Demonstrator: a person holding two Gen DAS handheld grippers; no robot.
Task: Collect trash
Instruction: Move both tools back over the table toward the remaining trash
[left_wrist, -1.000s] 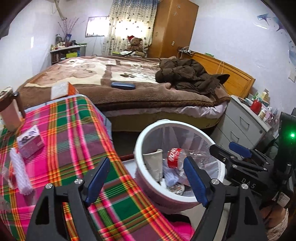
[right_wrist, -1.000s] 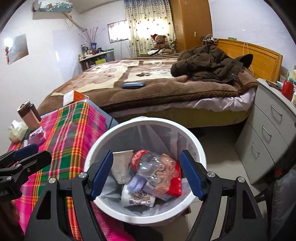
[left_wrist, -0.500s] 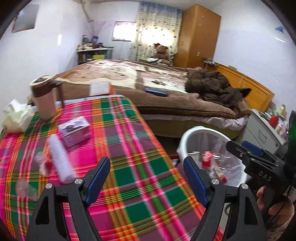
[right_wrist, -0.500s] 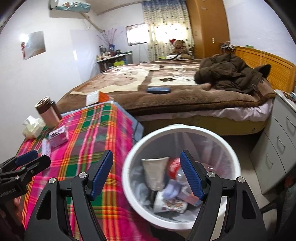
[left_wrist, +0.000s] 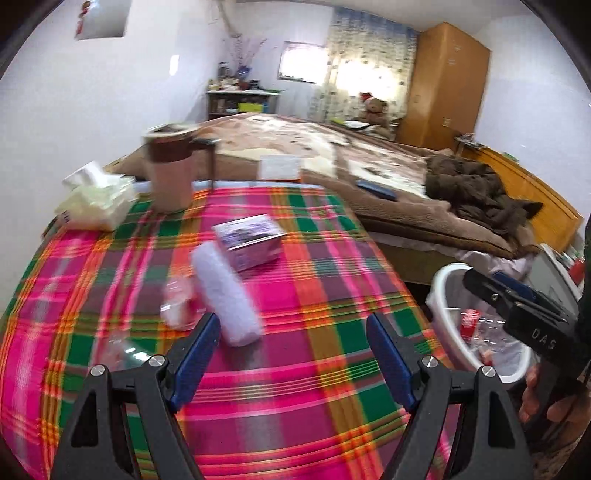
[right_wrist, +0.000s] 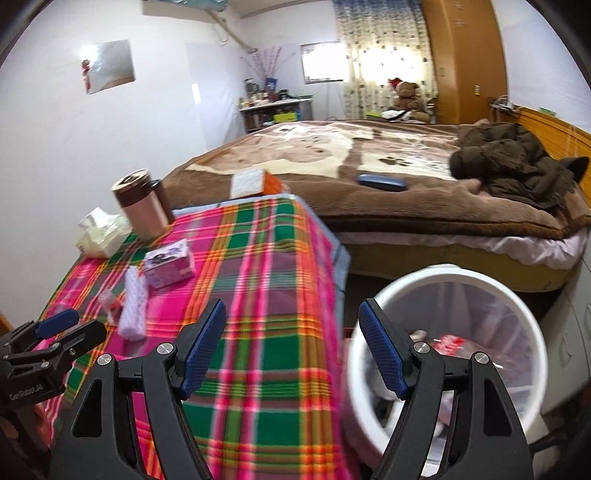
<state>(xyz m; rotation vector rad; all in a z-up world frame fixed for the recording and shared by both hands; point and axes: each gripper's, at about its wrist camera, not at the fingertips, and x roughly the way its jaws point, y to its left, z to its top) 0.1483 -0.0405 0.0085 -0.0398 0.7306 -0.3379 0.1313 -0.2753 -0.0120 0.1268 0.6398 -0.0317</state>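
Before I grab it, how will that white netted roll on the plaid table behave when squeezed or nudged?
The white netted roll looks like soft foam mesh, so it will probably squash between the left gripper pads and weigh little. Its long cylinder shape lying flat on the plaid cloth suggests it may roll sideways if nudged. The clear plastic wrapper beside it may shift with it.

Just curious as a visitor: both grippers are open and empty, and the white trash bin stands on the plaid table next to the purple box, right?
Not quite: the white trash bin stands on the floor beside the plaid table, as the right wrist view shows. Both the left gripper and right gripper are open and empty.
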